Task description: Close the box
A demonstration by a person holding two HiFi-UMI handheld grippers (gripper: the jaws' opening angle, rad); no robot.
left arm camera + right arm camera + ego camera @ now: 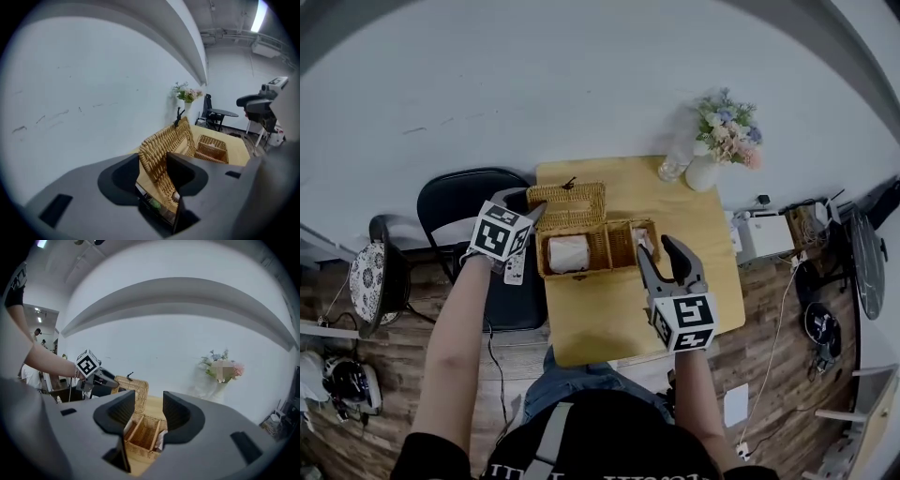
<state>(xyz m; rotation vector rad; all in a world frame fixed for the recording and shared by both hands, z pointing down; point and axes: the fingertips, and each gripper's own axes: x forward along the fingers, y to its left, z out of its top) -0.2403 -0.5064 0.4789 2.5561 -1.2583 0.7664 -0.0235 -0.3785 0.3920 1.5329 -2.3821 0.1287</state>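
Left gripper (528,214) pinches the raised wicker lid (572,204) at its left end. The lid stands along the far edge of the box (598,251). Right gripper (661,255) is spread and empty.

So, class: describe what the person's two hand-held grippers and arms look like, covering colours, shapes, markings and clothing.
The left hand-held gripper and the right hand-held gripper each have a grey body with two broad, dark jaws, and each carries a white cube of black square markers. The person wears a black short-sleeved top with pale print.
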